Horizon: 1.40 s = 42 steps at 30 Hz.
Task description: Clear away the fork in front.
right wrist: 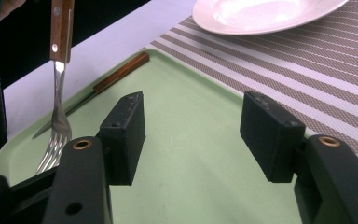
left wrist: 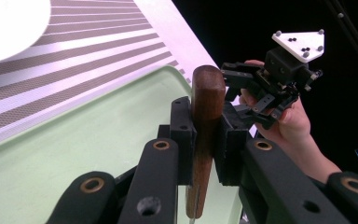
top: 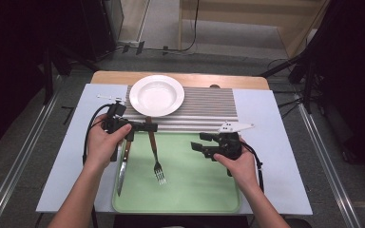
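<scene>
A: Status of the left hand-held gripper (top: 148,127)?

B: Jaws clamped on the wooden handle of the fork (top: 156,156), near its top end. The fork hangs tines down over the green tray (top: 195,194), tips at or just above its floor; contact cannot be confirmed.

A: And the right hand-held gripper (top: 197,142)?

B: Jaws spread wide, holding nothing, over the right part of the tray.

A: How will the fork handle?

B: Judged light and rigid. The wood gives the pads fair friction; the steel shank and tines would be slick. The grip sits high on the handle, so the tines may swing like a pendulum if moved sharply.

A: Best hold?

B: Mid-handle, flat faces between the pads, as seen in the left gripper view.

A: Other items?

B: A knife (top: 122,166) with a matching wooden handle lies along the tray's left edge. A white plate (top: 157,95) rests on the striped mat (top: 209,107) beyond the tray, on the counter (top: 271,142). The plate is breakable; keep the fork clear of it
</scene>
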### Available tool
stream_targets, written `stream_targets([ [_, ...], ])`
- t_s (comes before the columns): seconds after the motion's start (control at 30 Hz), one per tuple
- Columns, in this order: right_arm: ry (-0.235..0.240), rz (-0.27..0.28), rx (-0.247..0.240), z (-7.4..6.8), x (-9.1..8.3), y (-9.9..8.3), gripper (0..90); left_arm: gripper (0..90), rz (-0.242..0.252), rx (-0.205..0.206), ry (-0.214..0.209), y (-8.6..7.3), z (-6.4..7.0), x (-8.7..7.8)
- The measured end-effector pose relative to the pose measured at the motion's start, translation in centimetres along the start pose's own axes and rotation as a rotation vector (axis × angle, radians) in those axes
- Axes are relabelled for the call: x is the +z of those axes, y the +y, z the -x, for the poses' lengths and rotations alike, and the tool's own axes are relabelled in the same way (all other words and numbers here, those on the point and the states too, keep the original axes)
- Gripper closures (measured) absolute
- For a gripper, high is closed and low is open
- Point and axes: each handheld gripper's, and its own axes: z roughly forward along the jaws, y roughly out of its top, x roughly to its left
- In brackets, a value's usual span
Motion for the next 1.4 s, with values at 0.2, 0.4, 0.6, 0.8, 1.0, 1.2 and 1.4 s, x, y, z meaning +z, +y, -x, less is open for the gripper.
stream_targets([
  [0.2,-0.006,0.001,0.013,0.4,-0.6,-0.5,39.0,78.8,-0.006,-0.002,0.020,-0.4,-0.4,-0.8],
  [0.4,-0.015,0.004,0.015,0.7,-1.5,-0.9,38.9,78.8,-0.009,-0.003,0.034,-0.7,-0.5,-1.6],
  [0.6,-0.025,0.001,0.028,0.9,-2.4,-1.6,38.5,78.8,0.003,-0.001,0.044,-1.0,-0.4,-2.3],
  [0.8,-0.032,0.001,0.038,1.0,-3.5,-2.5,38.5,78.8,-0.008,0.001,0.050,-1.5,-0.3,-2.7],
  [1.0,-0.047,0.000,0.034,1.1,-4.5,-3.1,38.4,78.8,-0.014,0.006,0.068,-1.9,-0.4,-3.0],
  [1.2,-0.063,-0.009,0.038,1.2,-5.2,-3.5,38.5,78.8,-0.014,0.025,0.085,-2.4,-0.5,-3.4],
  [1.4,-0.077,-0.004,0.042,1.2,-6.1,-4.0,38.5,78.8,-0.015,0.018,0.096,-2.8,-0.6,-4.1],
])
